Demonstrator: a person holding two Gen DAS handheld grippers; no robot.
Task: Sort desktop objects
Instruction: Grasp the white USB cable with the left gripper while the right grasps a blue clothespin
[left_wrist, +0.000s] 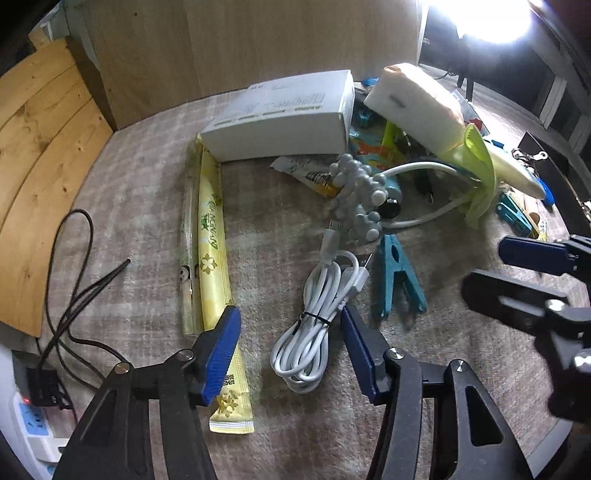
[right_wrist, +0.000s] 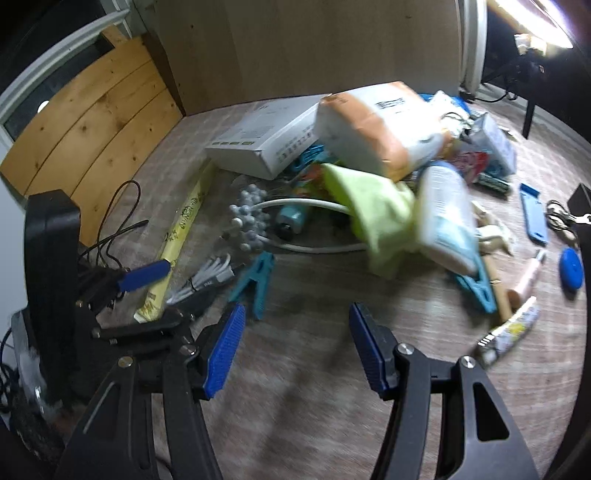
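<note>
I worked on a grey woven tablecloth (left_wrist: 147, 192), pale wooden planks (left_wrist: 40, 155) at left, a bright glaring lamp (left_wrist: 484, 18) above.

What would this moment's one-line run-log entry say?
left tool open over coiled white cable | right tool open, empty | teal clip beside cable

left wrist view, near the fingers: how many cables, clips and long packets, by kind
Bundled white cable: 1
Loose black cable: 1
Teal clip: 1
Long yellow packet: 1
Clear long packet beside the yellow one: 1
Total: 5
</note>
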